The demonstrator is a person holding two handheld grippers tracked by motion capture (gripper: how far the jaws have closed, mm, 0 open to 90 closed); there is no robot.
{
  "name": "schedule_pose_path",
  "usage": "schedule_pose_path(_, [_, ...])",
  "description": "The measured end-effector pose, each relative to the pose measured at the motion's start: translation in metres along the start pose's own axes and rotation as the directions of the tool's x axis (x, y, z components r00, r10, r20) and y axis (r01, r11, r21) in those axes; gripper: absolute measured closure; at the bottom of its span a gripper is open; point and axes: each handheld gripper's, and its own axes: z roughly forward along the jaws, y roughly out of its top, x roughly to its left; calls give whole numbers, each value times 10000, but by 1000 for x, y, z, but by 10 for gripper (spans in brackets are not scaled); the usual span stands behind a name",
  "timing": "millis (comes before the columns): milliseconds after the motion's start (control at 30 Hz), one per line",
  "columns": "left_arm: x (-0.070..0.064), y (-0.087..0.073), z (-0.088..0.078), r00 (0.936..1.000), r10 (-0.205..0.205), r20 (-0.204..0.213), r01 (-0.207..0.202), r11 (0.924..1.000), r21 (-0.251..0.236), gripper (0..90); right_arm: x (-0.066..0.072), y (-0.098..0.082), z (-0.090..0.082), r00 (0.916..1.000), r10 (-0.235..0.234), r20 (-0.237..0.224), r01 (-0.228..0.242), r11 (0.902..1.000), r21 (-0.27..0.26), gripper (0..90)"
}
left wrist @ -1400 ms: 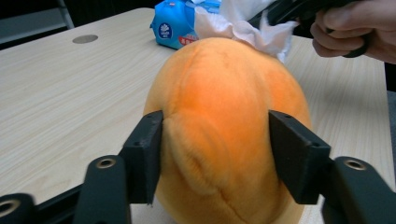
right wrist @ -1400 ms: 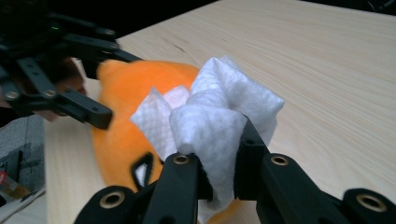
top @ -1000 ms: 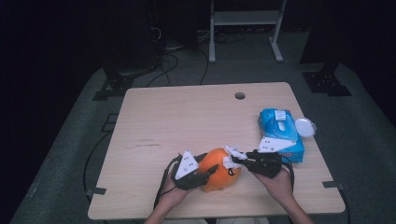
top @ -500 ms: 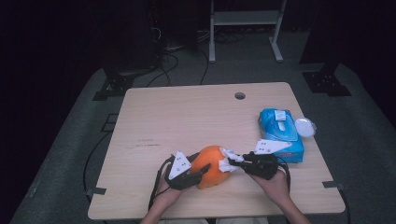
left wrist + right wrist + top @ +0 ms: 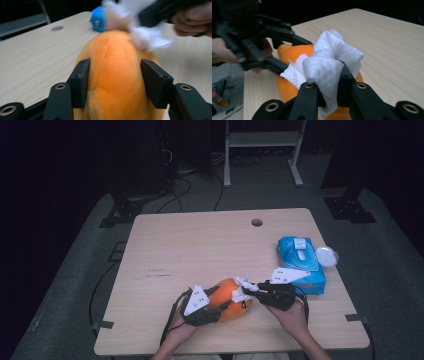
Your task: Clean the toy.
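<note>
A round orange plush toy [image 5: 231, 299] lies near the table's front edge, a crumpled white wipe [image 5: 329, 62] seemingly touching its top.

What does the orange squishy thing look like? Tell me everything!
The orange plush toy is round, soft and fuzzy, with a seam running up its middle. It lies on the wooden table near the front edge. The left gripper straddles it, its jaws just opening, one pad still touching. A crumpled white wipe, pinched in the right gripper, rests on its top.

Black left claw [image 5: 220, 304] and right claw [image 5: 250, 292], brass-ringed screw holes, grey three-cornered plates, trailing black cables
</note>
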Motion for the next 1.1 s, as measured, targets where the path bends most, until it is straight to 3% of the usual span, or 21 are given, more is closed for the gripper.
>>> schedule_pose_path(100, [5, 5, -3, 9982, -602, 23, 602, 9982, 61, 268, -7, -15, 3, 9995, 325, 17, -325, 9990, 295, 803])
schedule_pose_path(133, [8, 5, -3, 9957, -900, -207, 905, 9956, 228, 202, -8, -17, 2, 9993, 367, 66, -369, 9989, 303, 803])
schedule_pose_path(167, [11, 4, -2, 9923, -1234, -125, 1237, 9917, 352, 163, -8, -18, 0, 9991, 419, 111, -422, 9986, 327, 803])
schedule_pose_path(200, [13, 1, 0, 9887, -1499, 28, 1496, 9877, 459, 167, -8, -18, -1, 9987, 505, 27, -505, 9983, 298, 804])
schedule_pose_path(233, [12, -1, 2, 9883, -1514, 176, 1502, 9871, 558, 222, -7, -17, -2, 9982, 591, -44, -590, 9979, 264, 804])
schedule_pose_path(300, [8, 0, 2, 9975, -707, -50, 708, 9964, 470, 363, -3, -13, -2, 9988, 476, -62, -474, 9985, 283, 804])
schedule_pose_path(367, [5, 4, 1, 9999, 12, -157, -8, 9998, 221, 447, 1, -5, -2, 9985, 441, -337, -442, 9990, -19, 804])
schedule_pose_path(433, [-2, 7, 2, 9946, 1015, -235, -1013, 9948, 64, 464, 4, 3, -4, 9983, 347, -464, -365, 9985, -400, 804])
schedule_pose_path(500, [-6, 8, 3, 9905, 1367, -124, -1366, 9906, 67, 456, 3, 7, -6, 9992, 252, -322, -268, 9984, -493, 803])
schedule_pose_path(567, [-4, 8, 2, 9951, 962, -243, -960, 9953, 120, 359, -1, 4, -6, 9994, 316, -126, -320, 9990, -307, 803])
schedule_pose_path(600, [0, 8, 2, 9988, 269, -406, -267, 9996, 70, 270, -4, 0, -5, 9995, 308, 41, -308, 9994, -131, 803])
schedule_pose_path(633, [5, 8, 2, 9974, -549, -456, 554, 9984, 97, 189, -5, -5, -5, 9993, 207, 323, -213, 9996, 198, 804])
schedule_pose_path(667, [10, 7, 2, 9932, -1125, -291, 1129, 9935, 150, 159, -7, -9, -5, 9989, 246, 408, -260, 9991, 343, 804])
schedule_pose_path(700, [13, 6, 2, 9909, -1339, -141, 1341, 9908, 201, 167, -8, -11, -7, 9984, 501, 270, -508, 9984, 244, 804])
schedule_pose_path(767, [11, 2, 2, 9946, -1032, 107, 1030, 9946, 154, 330, -4, -6, -8, 9989, 428, 192, -431, 9990, 146, 804])
schedule_pose_path(800, [8, 2, 2, 9964, -826, 175, 824, 9965, 122, 358, 2, -1, -8, 9996, 265, 15, -265, 9996, 94, 804])
schedule_pose_path(900, [-5, 7, 4, 9982, 482, 348, -487, 9987, 157, 423, 24, 12, 2, 9977, -481, -483, 480, 9988, -31, 804])
schedule_pose_path(967, [-9, 8, 4, 9959, 801, 425, -809, 9966, 177, 422, 31, 17, 6, 9955, -824, -462, 828, 9965, 69, 804])
schedule_pose_path(1033, [-6, 7, 2, 9973, 528, 513, -532, 9986, 79, 391, 26, 17, 3, 9968, -743, -287, 744, 9972, 25, 803])
schedule_pose_path(1100, [0, 7, 2, 9991, -241, 340, 234, 9995, 221, 255, 17, 11, -3, 9961, -810, 355, 802, 9965, 249, 804])
